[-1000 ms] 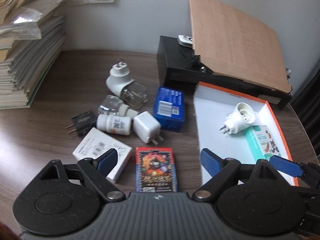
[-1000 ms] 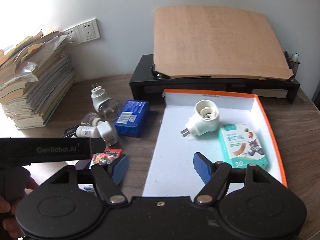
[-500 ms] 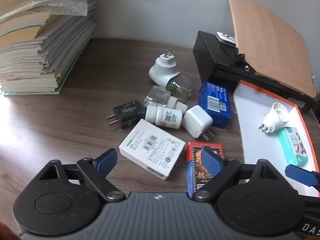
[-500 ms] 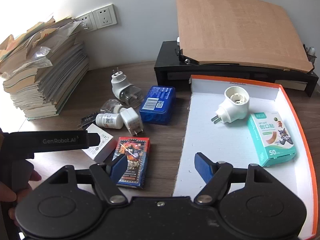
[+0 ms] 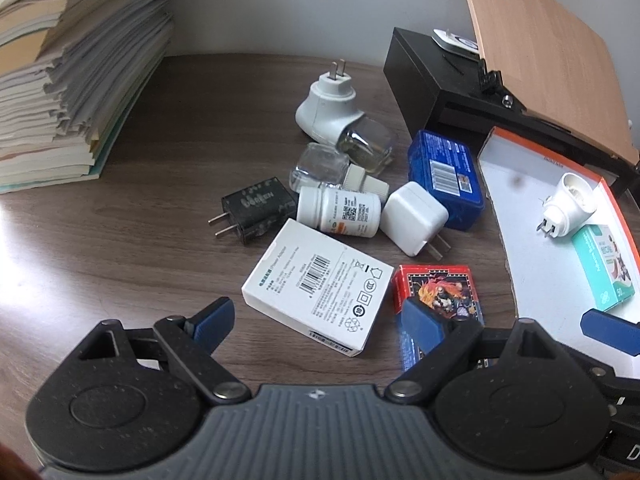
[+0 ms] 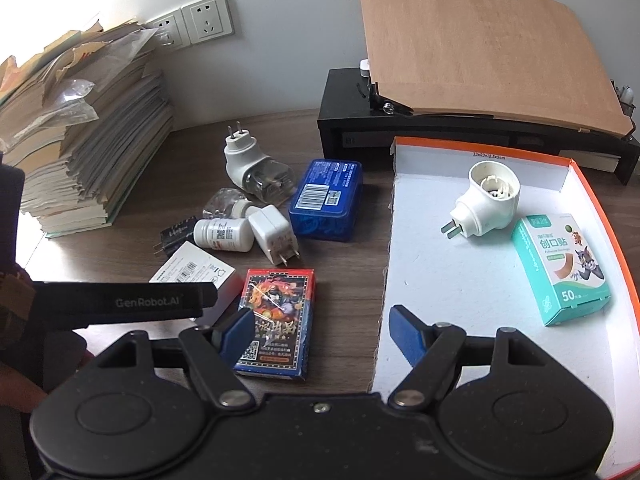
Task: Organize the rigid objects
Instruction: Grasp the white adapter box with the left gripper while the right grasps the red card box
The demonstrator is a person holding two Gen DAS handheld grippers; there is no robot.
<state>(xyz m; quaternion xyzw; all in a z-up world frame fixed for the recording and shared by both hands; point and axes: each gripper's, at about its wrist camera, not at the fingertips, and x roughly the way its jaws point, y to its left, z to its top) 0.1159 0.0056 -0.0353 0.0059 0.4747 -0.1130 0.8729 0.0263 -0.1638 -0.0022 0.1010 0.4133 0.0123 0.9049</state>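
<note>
In the left wrist view my left claw [image 5: 316, 318] stood wide with nothing between its blue pads, low in the frame over the wooden counter [image 5: 132, 216]. Just above it, at centre, lay the white adapter box [image 5: 316, 292], tilted, and to its right the red card pack [image 5: 436, 292], partly behind my right-hand pad. Above those sat a tight cluster: the black charger [image 5: 256, 208] at left, the white pill bottle [image 5: 340, 216] on its side, the white cube charger [image 5: 414, 218], a small clear bottle [image 5: 320, 168], and the white plug-in vaporizer [image 5: 332, 108] higher up. The blue tin [image 5: 444, 176] lay right of the cluster. At the right edge the orange-rimmed tray [image 5: 520, 272] held a white plug adapter [image 5: 568, 204] and a teal bandage box [image 5: 604, 268]. A stack of papers [image 5: 68, 80] filled the upper left. In the right wrist view my right claw [image 6: 320, 330] was also spread wide and empty; its left pad overlapped the red card pack [image 6: 276, 312] in the picture, though I could not tell whether they touched, while its right pad hung over the tray's [image 6: 448, 288] left edge. The plug adapter [image 6: 484, 200] and bandage box [image 6: 560, 268] sat in the tray's upper right. The blue tin [image 6: 326, 200] lay at centre, well apart from the tray, and the left tool's black bar crossed the lower left.
</note>
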